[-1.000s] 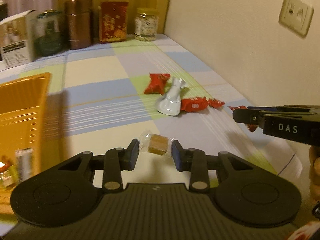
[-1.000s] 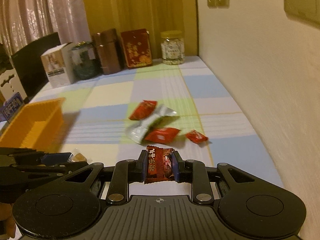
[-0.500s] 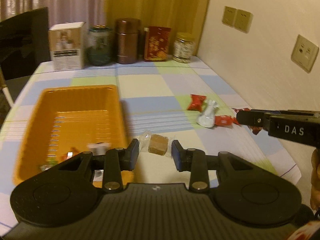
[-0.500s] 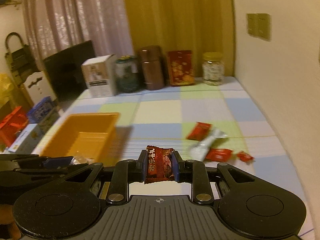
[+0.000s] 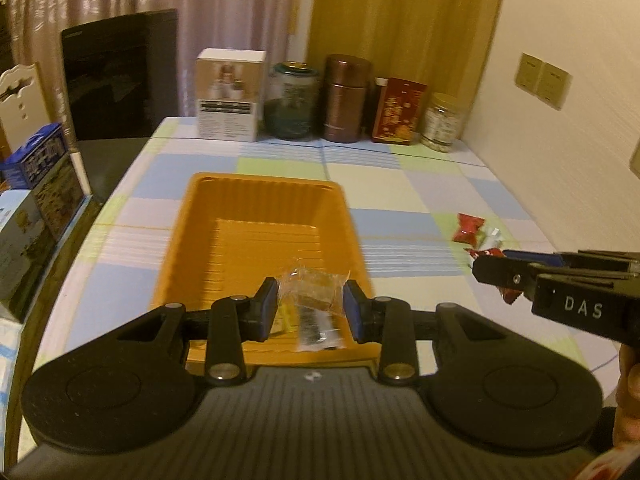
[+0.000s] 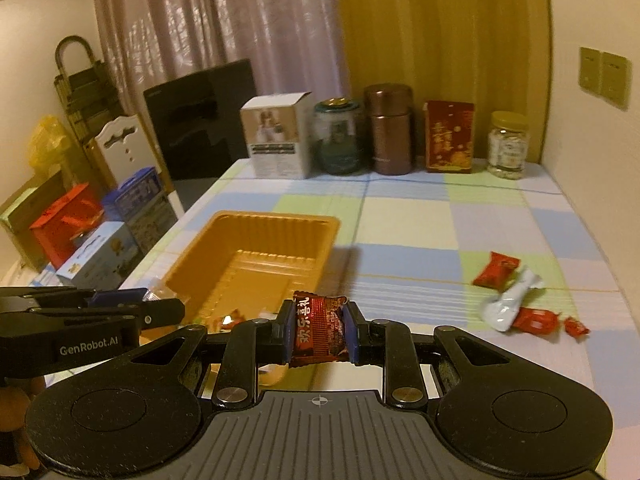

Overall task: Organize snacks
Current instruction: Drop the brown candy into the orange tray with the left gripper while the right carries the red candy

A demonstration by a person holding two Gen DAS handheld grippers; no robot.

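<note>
My left gripper (image 5: 310,304) is shut on a clear-wrapped brown candy (image 5: 316,294) and holds it over the near end of the orange tray (image 5: 240,204). My right gripper (image 6: 319,330) is shut on a dark red snack packet (image 6: 319,326), just right of the tray (image 6: 256,224) near its front corner. A few wrapped snacks lie in the tray's near end (image 5: 316,330). Loose red candies (image 6: 496,270) and a white packet (image 6: 510,300) lie on the checked tablecloth to the right; they also show in the left wrist view (image 5: 468,228).
A white box (image 6: 278,140), a glass jar (image 6: 338,140), a brown canister (image 6: 390,128), a red tin (image 6: 450,140) and a small jar (image 6: 507,146) line the table's far edge. The wall (image 5: 560,80) bounds the right side. Boxes (image 6: 116,240) stand beyond the left edge.
Both grippers have risen and swung left, each keeping its snack. My left gripper went from the bare cloth beside the tray to over the tray's near end. The loose candies now lie farther right.
</note>
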